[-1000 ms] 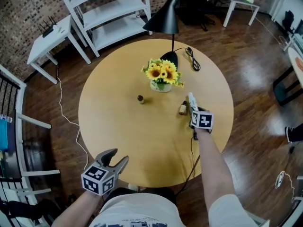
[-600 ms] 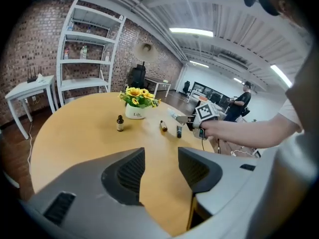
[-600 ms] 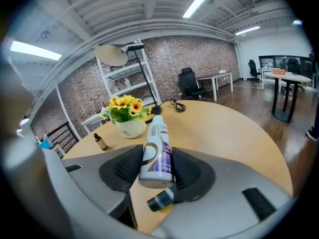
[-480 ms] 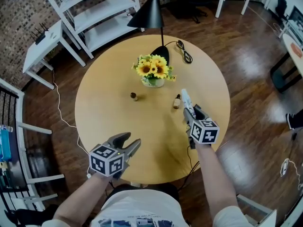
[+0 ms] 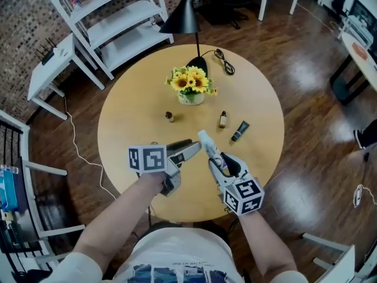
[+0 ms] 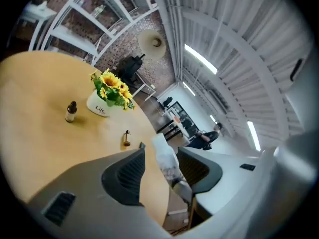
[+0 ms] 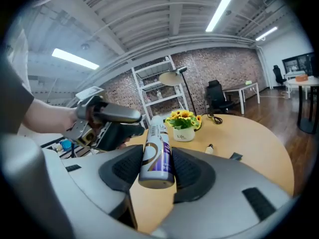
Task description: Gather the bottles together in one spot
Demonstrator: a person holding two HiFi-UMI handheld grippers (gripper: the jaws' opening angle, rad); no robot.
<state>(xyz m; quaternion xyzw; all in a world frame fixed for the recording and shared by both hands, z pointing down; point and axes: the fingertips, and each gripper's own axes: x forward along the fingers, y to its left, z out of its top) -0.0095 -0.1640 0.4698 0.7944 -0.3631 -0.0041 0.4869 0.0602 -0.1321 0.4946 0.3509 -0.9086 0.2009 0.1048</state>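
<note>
Right gripper [image 5: 219, 163]: we have it closed on the white-and-purple bottle [image 7: 156, 156], with both pads pressing the lower body and the base toward us.
White-and-purple bottle: we hold it lifted above the near half of the bench [image 5: 135, 105], tilted, with its top pointing toward the flowers.
Left gripper [image 5: 194, 149]: we keep its jaws apart, level with the bottle's upper end. The top of the bottle stands between them with a clear gap on one side, so it is not clamped.
Brown bottle [image 5: 169, 117]: we see it upright on the bench, left of centre and just in front of the flower pot.
Second small bottle [image 5: 222, 119]: we see it upright, right of the pot and well apart from the brown bottle.
Dark tube [image 5: 240, 131]: we see it lying on the bench just beside the second small bottle, on its right.
Sunflowers [image 5: 191, 84]: we see them in a white pot behind the bottles.
Black lamp [image 5: 184, 19]: we see it at the far edge, with its shade over the flowers.
</note>
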